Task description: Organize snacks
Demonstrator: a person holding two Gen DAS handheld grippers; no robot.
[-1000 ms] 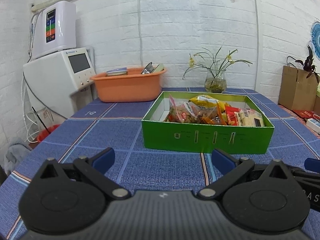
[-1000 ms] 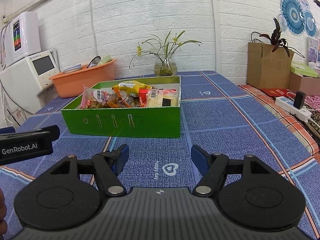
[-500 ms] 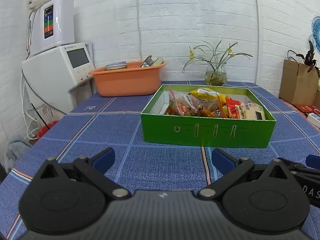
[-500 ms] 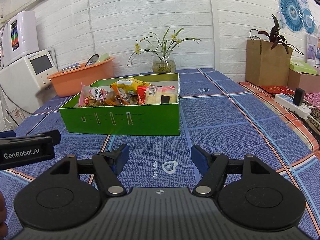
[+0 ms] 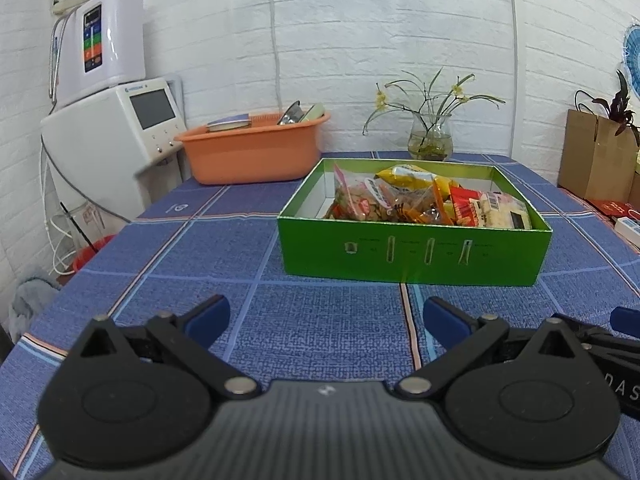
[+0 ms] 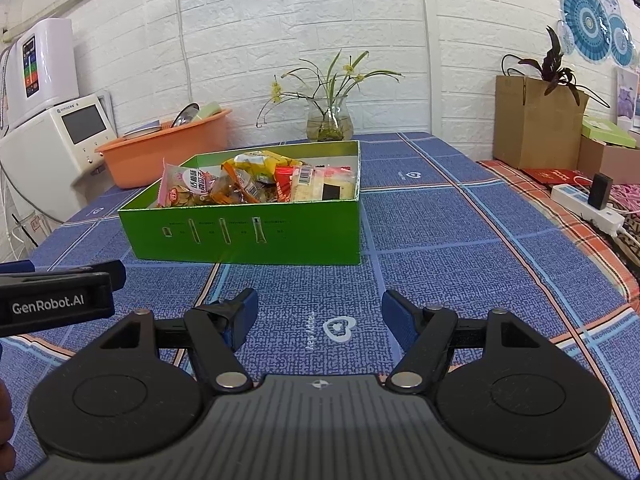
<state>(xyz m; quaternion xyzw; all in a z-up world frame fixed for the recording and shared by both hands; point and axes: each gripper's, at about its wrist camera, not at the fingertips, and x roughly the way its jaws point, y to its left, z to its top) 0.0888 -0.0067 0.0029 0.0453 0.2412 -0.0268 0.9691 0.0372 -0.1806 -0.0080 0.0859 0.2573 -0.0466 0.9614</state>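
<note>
A green cardboard box (image 5: 416, 254) (image 6: 248, 240) stands on the blue checked tablecloth, filled with several snack packets (image 5: 424, 202) (image 6: 256, 186): clear bags of biscuits, a yellow bag, red and cream packs. My left gripper (image 5: 326, 318) is open and empty, low over the cloth in front of the box. My right gripper (image 6: 316, 316) is open and empty, also in front of the box. The left gripper's body (image 6: 56, 302) shows at the left of the right wrist view.
An orange basin (image 5: 252, 152) with dishes and a white appliance (image 5: 108, 144) stand at the back left. A glass vase with flowers (image 5: 430, 142) is behind the box. A brown paper bag (image 6: 536, 124), a power strip (image 6: 588, 208) and boxes lie right.
Both grippers have drawn back slightly and tilted, so the box sits a little lower and farther in both views. Both grippers stay open and empty.
</note>
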